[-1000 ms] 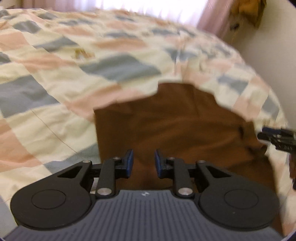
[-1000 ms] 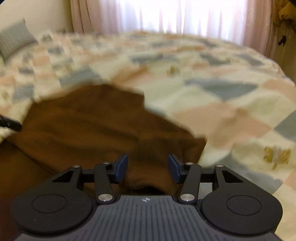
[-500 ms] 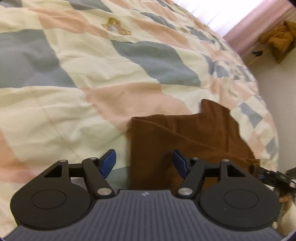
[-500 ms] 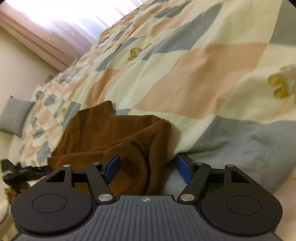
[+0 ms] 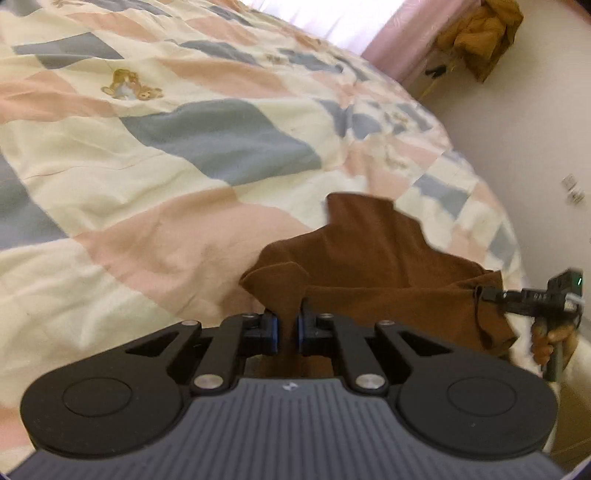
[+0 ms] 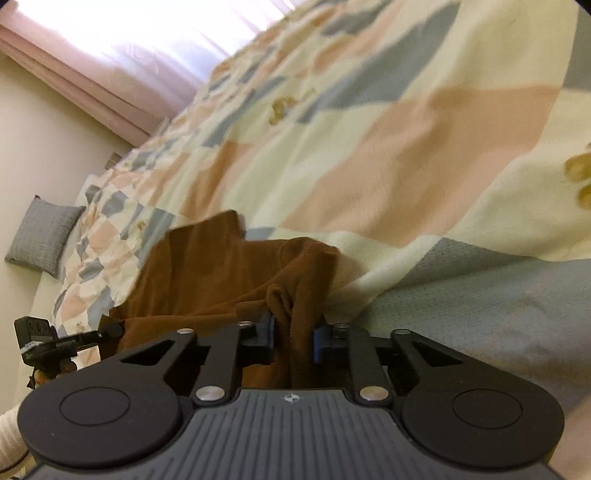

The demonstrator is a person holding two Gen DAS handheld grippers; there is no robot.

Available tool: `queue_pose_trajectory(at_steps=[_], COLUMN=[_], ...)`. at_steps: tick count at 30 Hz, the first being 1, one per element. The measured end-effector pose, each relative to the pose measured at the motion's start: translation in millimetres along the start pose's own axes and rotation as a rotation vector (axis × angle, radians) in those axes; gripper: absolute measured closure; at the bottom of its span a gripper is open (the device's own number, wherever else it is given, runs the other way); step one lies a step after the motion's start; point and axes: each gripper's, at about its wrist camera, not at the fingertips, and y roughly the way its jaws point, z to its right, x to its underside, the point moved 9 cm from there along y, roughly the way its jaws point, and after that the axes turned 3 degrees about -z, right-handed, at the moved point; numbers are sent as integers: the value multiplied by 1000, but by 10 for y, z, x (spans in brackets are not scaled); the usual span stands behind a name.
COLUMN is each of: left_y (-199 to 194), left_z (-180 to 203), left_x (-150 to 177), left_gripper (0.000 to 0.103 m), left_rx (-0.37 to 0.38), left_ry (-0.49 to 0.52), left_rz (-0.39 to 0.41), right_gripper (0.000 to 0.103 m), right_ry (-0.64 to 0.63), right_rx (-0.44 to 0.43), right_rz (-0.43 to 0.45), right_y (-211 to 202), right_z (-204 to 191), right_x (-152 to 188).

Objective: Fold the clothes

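Note:
A brown garment (image 5: 373, 254) lies on the patchwork bedspread (image 5: 155, 177) near the bed's near edge. My left gripper (image 5: 286, 330) is shut on its left near corner, with a fold of brown cloth pinched between the blue pads. My right gripper (image 6: 293, 338) is shut on the garment's (image 6: 207, 273) right near corner, with bunched cloth between its pads. Each gripper shows in the other's view: the right one (image 5: 532, 295) at the garment's far right end, the left one (image 6: 55, 339) at its far left end.
The bedspread (image 6: 424, 147) of cream, pink and grey patches covers the bed. A grey cushion (image 6: 42, 236) leans on the wall at the left. Pink curtains (image 6: 92, 88) hang behind the bed. Yellow-brown clothing (image 5: 480, 33) hangs in the right corner.
Both grippers were open over the garment's near corners half a second ago. Now both have shut on the brown cloth.

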Motion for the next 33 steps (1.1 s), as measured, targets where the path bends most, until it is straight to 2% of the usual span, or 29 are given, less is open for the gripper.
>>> queue_pose_trajectory(at_steps=[3, 6, 11, 14, 17, 20, 22, 24, 27, 28, 29, 30, 31, 33], left_y=[-386, -775, -1306, -1460, -1486, -1406, -1434, -1516, -1669, -1717, -1753, -1776, -1779, -1724], left_z=[67, 235, 452, 460, 391, 308, 356, 449, 649, 734, 836, 956, 1073, 1230], left_x=[48, 233, 924, 1536, 2154, 2649, 2794, 2852, 2884, 2892, 2903, 2917, 2947, 3048], left_gripper=[97, 97, 97, 97, 97, 93, 88, 85, 82, 75, 72, 71, 66, 66], left_rx=[56, 102, 120, 68, 7, -106, -178, -246, -331, -354, -374, -389, -406, -442], left_ry=[-24, 4, 83, 161, 203, 270, 358, 446, 585, 637, 701, 777, 861, 1031], left_rz=[30, 31, -43, -144, -257, -363, -373, -364, -347, -335, -320, -301, -288, -274], right_gripper=[90, 90, 90, 90, 90, 89, 88, 85, 57, 39, 35, 35, 35, 35], right_ry=[23, 0, -39, -62, -103, -104, -115, -145, -304, -396, -503, -606, -707, -928], right_rx=[-72, -131, -127, -65, 12, 67, 110, 142, 238, 296, 360, 414, 455, 505], right_rz=[77, 121, 167, 119, 11, -96, -141, -136, -156, -171, -187, -203, -216, -237], right_y=[-343, -690, -1296, -1484, -1519, -1491, -1437, -1441, -1495, -1519, -1550, -1581, -1613, -1638], right_z=[-200, -485, -804, -856, -826, -722, -650, -651, -804, -867, -928, -990, -1055, -1209], right_x=[76, 262, 871, 1409, 2043, 2594, 2812, 2858, 2852, 2874, 2911, 2950, 3012, 3190])
